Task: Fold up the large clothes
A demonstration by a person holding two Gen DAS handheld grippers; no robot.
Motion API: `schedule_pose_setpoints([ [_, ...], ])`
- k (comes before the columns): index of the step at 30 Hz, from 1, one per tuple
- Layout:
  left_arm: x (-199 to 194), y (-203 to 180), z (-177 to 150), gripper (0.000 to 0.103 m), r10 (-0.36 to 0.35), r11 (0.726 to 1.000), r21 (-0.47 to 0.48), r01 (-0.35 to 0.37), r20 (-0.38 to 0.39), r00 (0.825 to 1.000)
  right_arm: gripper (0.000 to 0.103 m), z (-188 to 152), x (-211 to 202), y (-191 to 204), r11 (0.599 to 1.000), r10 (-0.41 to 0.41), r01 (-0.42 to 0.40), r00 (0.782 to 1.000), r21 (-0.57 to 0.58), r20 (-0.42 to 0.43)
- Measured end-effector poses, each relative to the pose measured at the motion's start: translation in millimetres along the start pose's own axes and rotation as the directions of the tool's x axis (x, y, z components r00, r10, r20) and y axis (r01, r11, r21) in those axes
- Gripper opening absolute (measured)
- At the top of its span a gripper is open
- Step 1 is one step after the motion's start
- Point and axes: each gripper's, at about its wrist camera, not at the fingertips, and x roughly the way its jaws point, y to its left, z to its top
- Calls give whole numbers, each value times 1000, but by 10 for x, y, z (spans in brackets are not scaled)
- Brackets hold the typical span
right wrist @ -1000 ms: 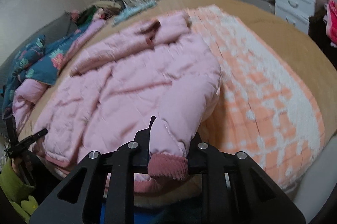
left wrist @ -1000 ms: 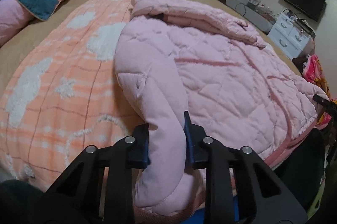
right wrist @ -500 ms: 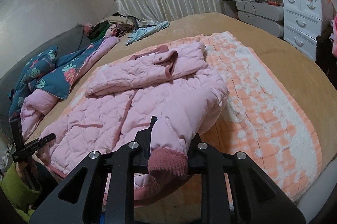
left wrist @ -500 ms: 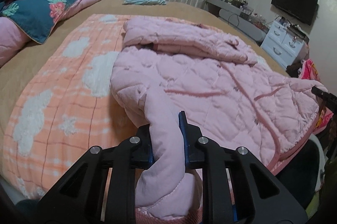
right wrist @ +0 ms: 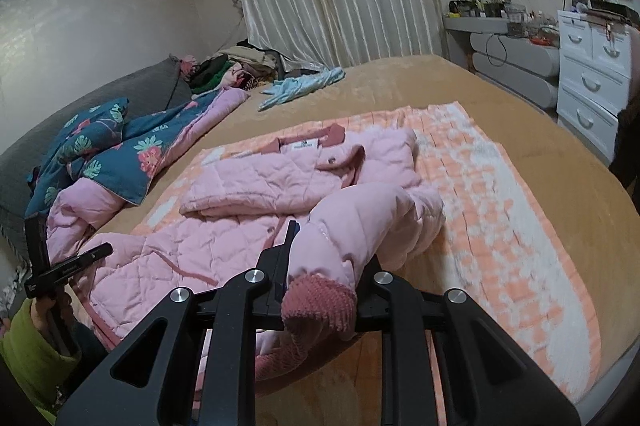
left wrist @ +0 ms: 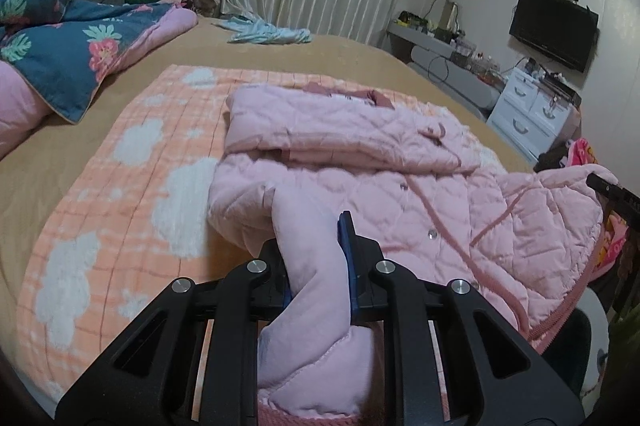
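A pink quilted jacket [left wrist: 400, 181] lies front-up on an orange blanket with white clouds [left wrist: 132, 193], its top part folded down over the body; it also shows in the right wrist view [right wrist: 256, 193]. My left gripper [left wrist: 316, 246] is shut on one pink sleeve [left wrist: 316, 290] and holds it raised off the blanket. My right gripper [right wrist: 328, 258] is shut on the other sleeve [right wrist: 360, 222] just above its dark pink knitted cuff [right wrist: 320, 302], also lifted. Both sleeves hang through the jaws toward the cameras.
The blanket lies on a tan bed [left wrist: 348, 53]. A blue floral quilt [left wrist: 68, 53] lies at the left, a light blue garment [left wrist: 268, 33] and a clothes pile [right wrist: 232, 65] at the far end. White drawers [right wrist: 592, 81] and a TV [left wrist: 554, 27] stand at the right.
Both grippers have risen and pulled back toward the bed's near edge, each lifting its sleeve off the blanket. The jacket's body has stayed in place.
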Motion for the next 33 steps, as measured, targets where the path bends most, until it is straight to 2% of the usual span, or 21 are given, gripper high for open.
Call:
schedule_pose_setpoints([
  [23, 40, 50, 841, 12, -1, 999, -48, 6, 101, 995, 17, 692, 117, -164, 997, 6, -12, 997, 74, 81],
  [33, 127, 52, 1142, 12, 28, 998, -59, -21, 117, 993, 17, 968, 255, -243, 993, -9, -3, 995, 121, 102],
])
